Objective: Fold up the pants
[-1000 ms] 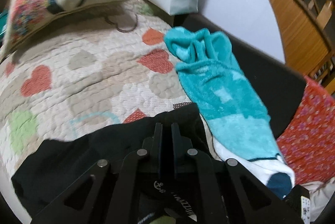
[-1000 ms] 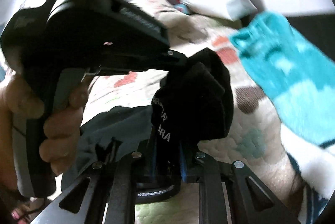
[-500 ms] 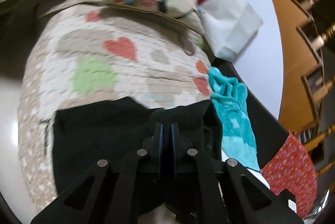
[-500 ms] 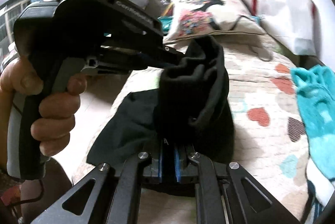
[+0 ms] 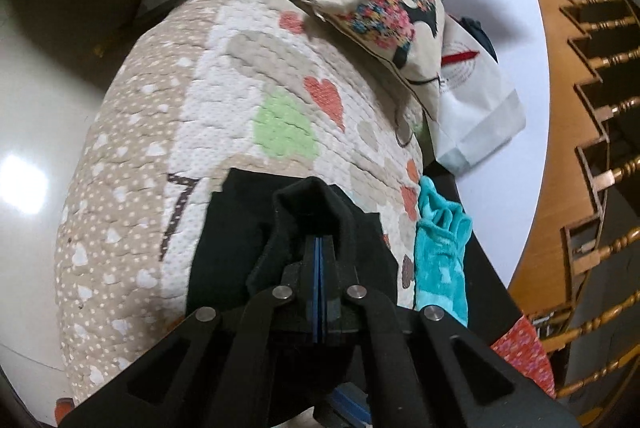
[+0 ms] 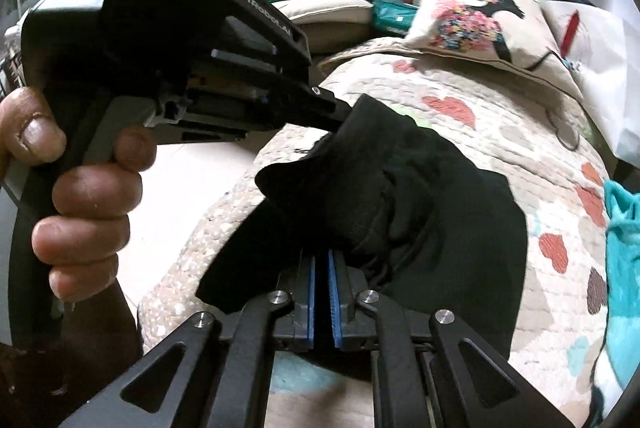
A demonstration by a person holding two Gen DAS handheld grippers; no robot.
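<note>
The black pants (image 5: 240, 252) lie on a quilted heart-pattern cover (image 5: 160, 132); they also show in the right wrist view (image 6: 432, 212). My left gripper (image 5: 320, 248) is shut on a raised fold of the black cloth, which wraps over its tips. It also shows in the right wrist view (image 6: 340, 114), held in a hand and pinching the cloth's upper edge. My right gripper (image 6: 322, 264) is shut on a lower bunch of the same pants. Both hold the cloth lifted above the cover.
A teal fuzzy sock (image 5: 440, 252) lies right of the pants, also in the right wrist view (image 6: 624, 256). A patterned pillow (image 5: 392, 8) and a white bag (image 5: 476, 108) sit at the back. The cover's edge drops to a pale floor (image 5: 40, 132) on the left.
Both grippers have carried the pants' held edge across the cover, away from the teal sock and toward the left edge. Both stay shut on the cloth.
</note>
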